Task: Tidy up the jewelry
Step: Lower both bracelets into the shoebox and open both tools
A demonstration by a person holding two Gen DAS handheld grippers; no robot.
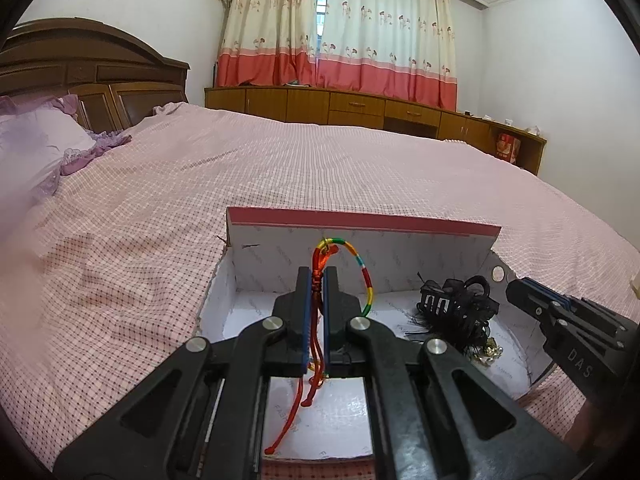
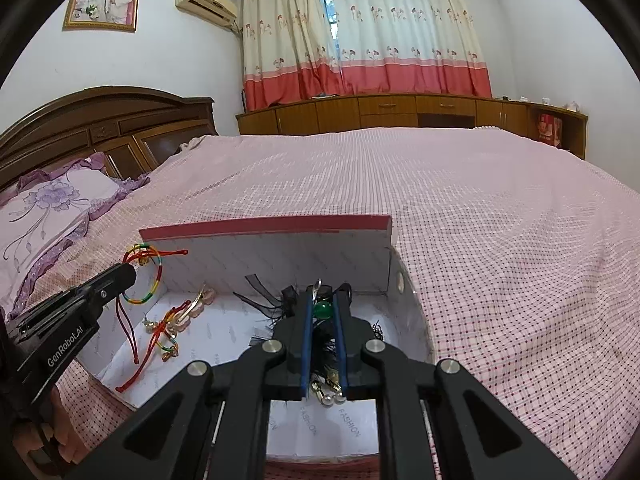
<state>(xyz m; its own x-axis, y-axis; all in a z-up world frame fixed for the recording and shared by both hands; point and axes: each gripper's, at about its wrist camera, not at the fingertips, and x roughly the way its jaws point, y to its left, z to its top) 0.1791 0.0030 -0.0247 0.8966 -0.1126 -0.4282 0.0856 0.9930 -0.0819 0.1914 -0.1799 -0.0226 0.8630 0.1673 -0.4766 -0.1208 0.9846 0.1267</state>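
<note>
Where legible, box lining (image 2: 224, 332): probably "FASHION".

My left wrist camera looks along my fingers (image 1: 306, 312), tilted down, close over the open box (image 1: 360, 226) on the bed (image 1: 280, 160), facing the curtains (image 1: 340, 32). My right wrist camera does likewise from further right. Both views share the box (image 2: 264, 226), bed (image 2: 480, 200) and curtains (image 2: 360, 32); each catches the other gripper at its frame edge.

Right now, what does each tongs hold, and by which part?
Left tongs: the rainbow cord bracelet, by its red knot. Right tongs: the green-bead earring, at the bead.
</note>
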